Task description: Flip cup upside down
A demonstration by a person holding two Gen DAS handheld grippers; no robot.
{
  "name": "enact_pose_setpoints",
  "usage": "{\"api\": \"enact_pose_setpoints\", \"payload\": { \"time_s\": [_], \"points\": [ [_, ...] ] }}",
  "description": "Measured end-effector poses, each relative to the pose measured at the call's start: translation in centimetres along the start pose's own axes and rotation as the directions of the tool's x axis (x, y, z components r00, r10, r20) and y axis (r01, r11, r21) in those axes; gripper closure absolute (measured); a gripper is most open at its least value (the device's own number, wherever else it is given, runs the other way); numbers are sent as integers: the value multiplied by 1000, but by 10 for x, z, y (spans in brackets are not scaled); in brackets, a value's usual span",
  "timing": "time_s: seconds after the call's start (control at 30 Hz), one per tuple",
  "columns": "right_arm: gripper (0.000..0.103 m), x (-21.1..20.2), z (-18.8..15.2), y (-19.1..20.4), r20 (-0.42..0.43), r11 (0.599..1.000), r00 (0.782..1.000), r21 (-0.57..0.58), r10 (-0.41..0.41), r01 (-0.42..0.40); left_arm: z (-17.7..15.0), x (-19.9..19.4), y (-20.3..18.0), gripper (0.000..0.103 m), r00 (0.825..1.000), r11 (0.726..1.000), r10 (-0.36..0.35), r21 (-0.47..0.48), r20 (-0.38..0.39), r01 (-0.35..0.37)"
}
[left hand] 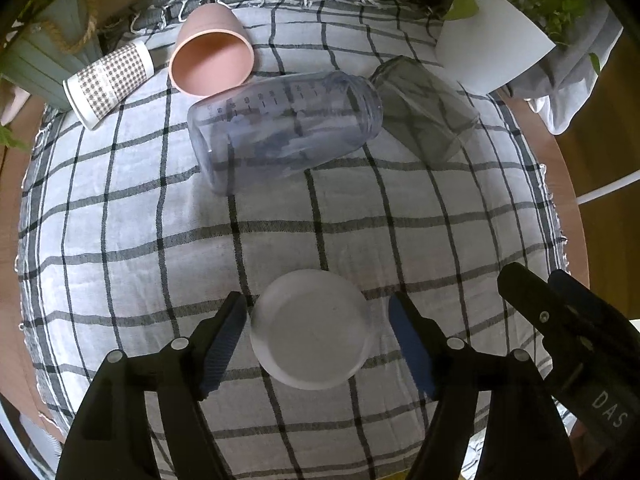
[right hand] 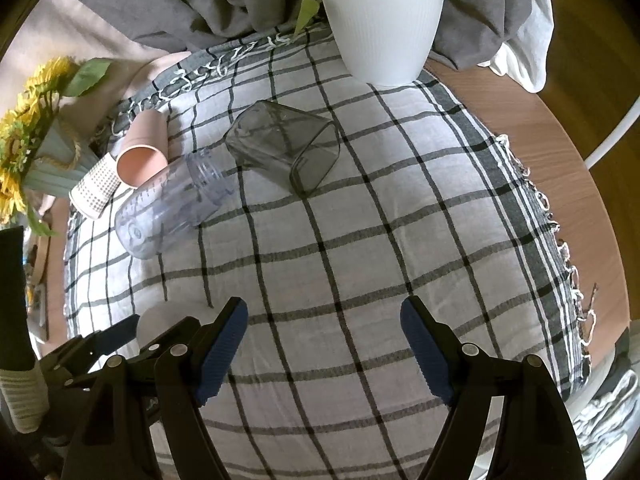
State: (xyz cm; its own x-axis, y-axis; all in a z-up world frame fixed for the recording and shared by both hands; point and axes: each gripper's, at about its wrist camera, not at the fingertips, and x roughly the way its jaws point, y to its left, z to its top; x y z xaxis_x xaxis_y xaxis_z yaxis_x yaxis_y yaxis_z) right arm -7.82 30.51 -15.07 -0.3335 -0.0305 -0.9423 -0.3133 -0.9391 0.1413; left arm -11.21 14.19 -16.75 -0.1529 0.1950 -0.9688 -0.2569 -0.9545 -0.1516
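A frosted white cup (left hand: 312, 328) stands on the checked cloth (left hand: 160, 240), its flat round face toward the camera. My left gripper (left hand: 318, 344) is open with a blue pad on each side of the cup, not touching it. In the right wrist view a sliver of the white cup (right hand: 160, 316) shows behind the left gripper at lower left. My right gripper (right hand: 324, 348) is open and empty above bare cloth (right hand: 360, 260); it also shows at the right edge of the left wrist view (left hand: 560, 320).
Lying on their sides at the back: a clear measuring bottle (left hand: 284, 128), a smoky square glass (left hand: 428, 108), a pink cup (left hand: 212, 56) and a patterned paper cup (left hand: 108, 84). A white plant pot (right hand: 380, 24) stands back right, sunflowers (right hand: 20, 140) at left. Wooden table edge (right hand: 560, 140) at right.
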Motion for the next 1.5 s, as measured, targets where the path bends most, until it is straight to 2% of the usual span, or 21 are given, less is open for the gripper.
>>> {"api": "enact_pose_setpoints", "payload": {
  "time_s": [0.2, 0.37, 0.53, 0.67, 0.93, 1.17, 1.23, 1.5],
  "points": [
    [24, -6, 0, -1, 18, 1000, 1000, 2, -15, 15, -3, -16, 4, 27, 998, 1000, 23, -14, 50, -22],
    [24, -30, -5, 3, 80, 1000, 997, 1, -21, 21, -14, -52, 15, 14, 984, 997, 70, -55, 166, -61],
    [24, -65, -16, 17, 168, 999, 986, -46, -11, 19, -28, -89, 32, 8, 951, 987, 143, -112, 273, -116],
    [24, -91, -26, 30, 236, 996, 972, -86, 6, 15, -40, -117, 42, 6, 912, 976, 207, -145, 354, -165],
    [23, -137, -51, 55, 361, 987, 931, -160, 51, 8, -65, -161, 51, 0, 847, 967, 248, -170, 470, -189],
    [23, -157, -70, 72, 415, 979, 905, -203, 89, -3, -89, -187, 57, 0, 793, 959, 283, -174, 540, -224],
    [23, -164, -76, 74, 435, 979, 896, -204, 93, -3, -96, -191, 60, 0, 786, 958, 285, -178, 549, -223],
    [23, -169, -88, 78, 446, 980, 888, -199, 112, -24, -116, -203, 72, 0, 765, 954, 299, -202, 571, -222]
  ]
}}
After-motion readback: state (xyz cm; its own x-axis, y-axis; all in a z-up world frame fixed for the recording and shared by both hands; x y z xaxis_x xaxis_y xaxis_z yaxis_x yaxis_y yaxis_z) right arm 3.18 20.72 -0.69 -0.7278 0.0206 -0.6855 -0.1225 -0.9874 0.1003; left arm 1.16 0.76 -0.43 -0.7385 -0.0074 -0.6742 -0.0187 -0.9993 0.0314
